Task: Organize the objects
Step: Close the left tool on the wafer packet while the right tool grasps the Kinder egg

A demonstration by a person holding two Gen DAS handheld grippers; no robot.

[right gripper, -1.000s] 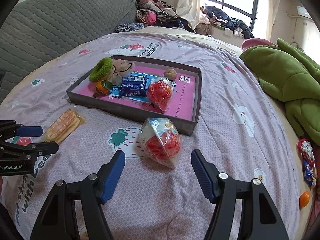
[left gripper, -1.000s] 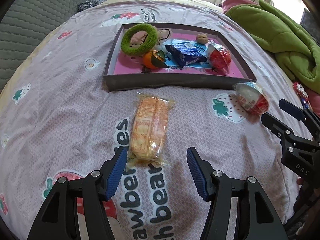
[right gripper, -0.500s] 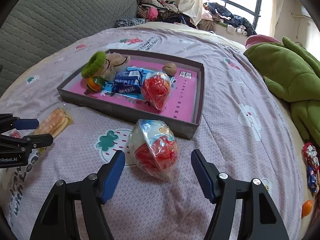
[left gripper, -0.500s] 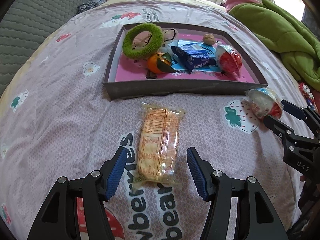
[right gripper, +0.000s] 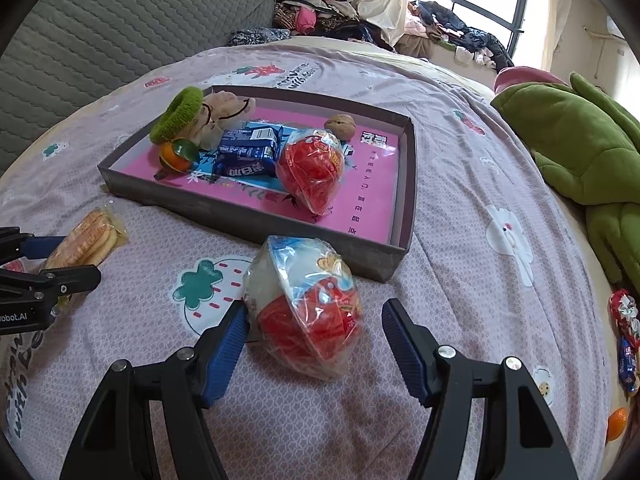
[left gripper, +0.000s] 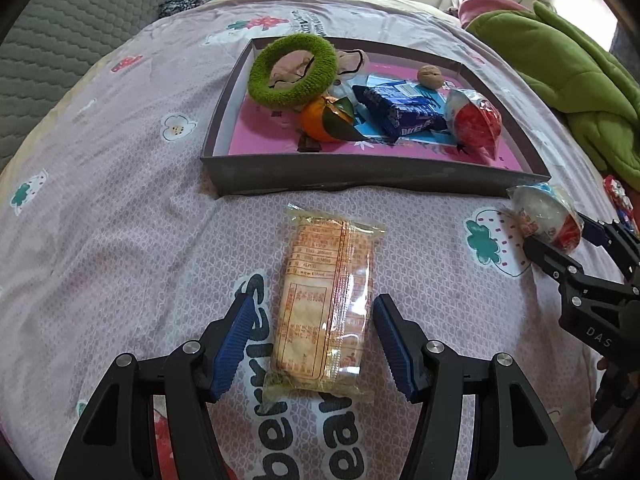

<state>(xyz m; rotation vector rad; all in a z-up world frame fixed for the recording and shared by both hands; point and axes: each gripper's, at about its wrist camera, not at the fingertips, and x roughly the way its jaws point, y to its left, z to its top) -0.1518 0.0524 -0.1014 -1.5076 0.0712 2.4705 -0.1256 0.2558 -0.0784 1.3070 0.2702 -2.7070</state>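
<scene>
Both grippers have closed in: left gripper (left gripper: 316,340) straddles the cracker packet (left gripper: 326,304), right gripper (right gripper: 314,348) the wrapped egg (right gripper: 306,312), jaws apart, ready to clamp.

- The cracker packet (left gripper: 326,312) is straddled by the spread left claw (left gripper: 312,340); bare bedsheet (left gripper: 120,240) is seen on both flanks.
- The wrapped egg (right gripper: 308,308) is flanked by the right claw (right gripper: 316,344), its left pad touching.
- Passage ahead is barred by the tray wall (left gripper: 360,176).
- Free floor is left at the tray's right end (right gripper: 376,184).
</scene>
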